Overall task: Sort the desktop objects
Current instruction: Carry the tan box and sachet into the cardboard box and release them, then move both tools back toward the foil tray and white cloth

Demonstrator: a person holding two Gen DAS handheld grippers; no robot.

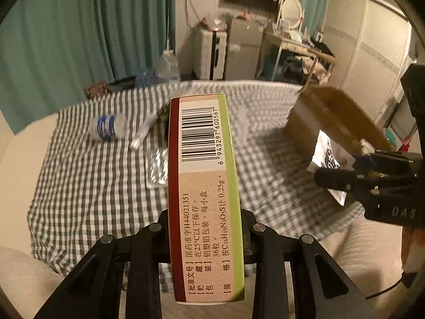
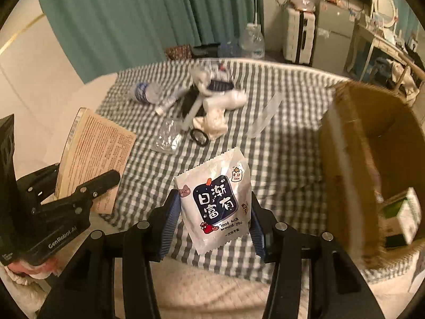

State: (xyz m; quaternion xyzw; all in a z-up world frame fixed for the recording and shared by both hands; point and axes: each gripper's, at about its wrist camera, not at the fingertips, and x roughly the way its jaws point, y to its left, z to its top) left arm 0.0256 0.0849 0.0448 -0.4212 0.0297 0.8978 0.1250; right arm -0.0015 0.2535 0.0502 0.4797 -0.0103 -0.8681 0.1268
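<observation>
My left gripper is shut on a long medicine box with a barcode, held up above the checked cloth. The same box and the left gripper show at the left of the right wrist view. My right gripper is shut on a white snack packet with a dark blue label, lifted off the cloth; the packet and the right gripper also appear at the right of the left wrist view. An open cardboard box stands to the right.
On the cloth lie a small water bottle, a white tube, a foil blister pack, a black ring, crumpled white items and a clear strip. A green and white carton sits inside the cardboard box.
</observation>
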